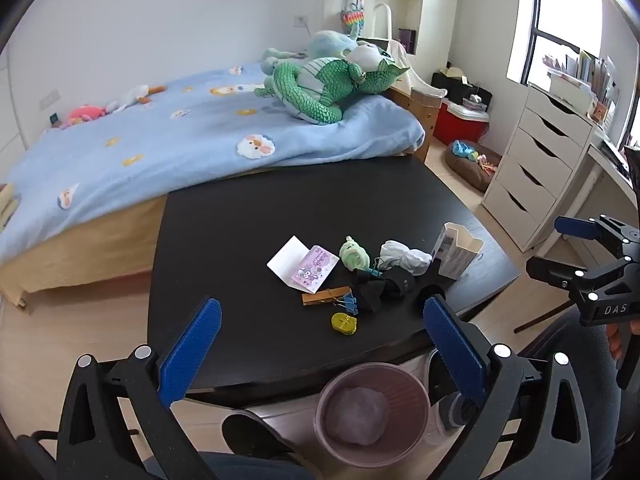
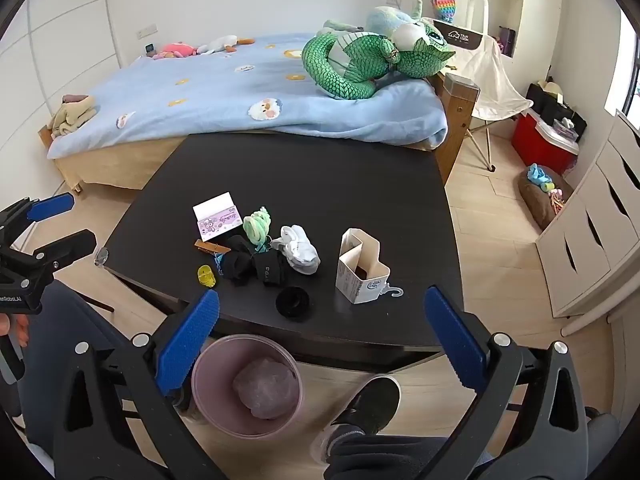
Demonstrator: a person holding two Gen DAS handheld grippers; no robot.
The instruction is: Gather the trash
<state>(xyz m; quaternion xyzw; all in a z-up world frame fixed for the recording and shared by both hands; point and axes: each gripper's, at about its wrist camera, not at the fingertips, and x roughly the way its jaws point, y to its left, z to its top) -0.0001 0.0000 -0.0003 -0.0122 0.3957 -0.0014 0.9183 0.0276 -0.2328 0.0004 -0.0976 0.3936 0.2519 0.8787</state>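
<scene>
Trash clutter near the front edge of a black table (image 1: 248, 216) in the left wrist view: open white carton (image 1: 458, 250) toward the right edge, crumpled white cloth (image 1: 404, 258) just beside it, black socks (image 1: 384, 286), green plush (image 1: 354, 256), pink card (image 1: 314, 268), wooden clothespin (image 1: 326, 295) and yellow clip (image 1: 345, 323), with left gripper (image 1: 320, 352) spread wide, empty, above a pink bin (image 1: 372, 412) on the floor below that edge. Same pile in the right wrist view, carton (image 2: 362, 272) near the front right corner, black ring (image 2: 293, 303) beside the front edge, right gripper (image 2: 322, 344) wide apart, holding nothing, over the bin (image 2: 246, 388).
</scene>
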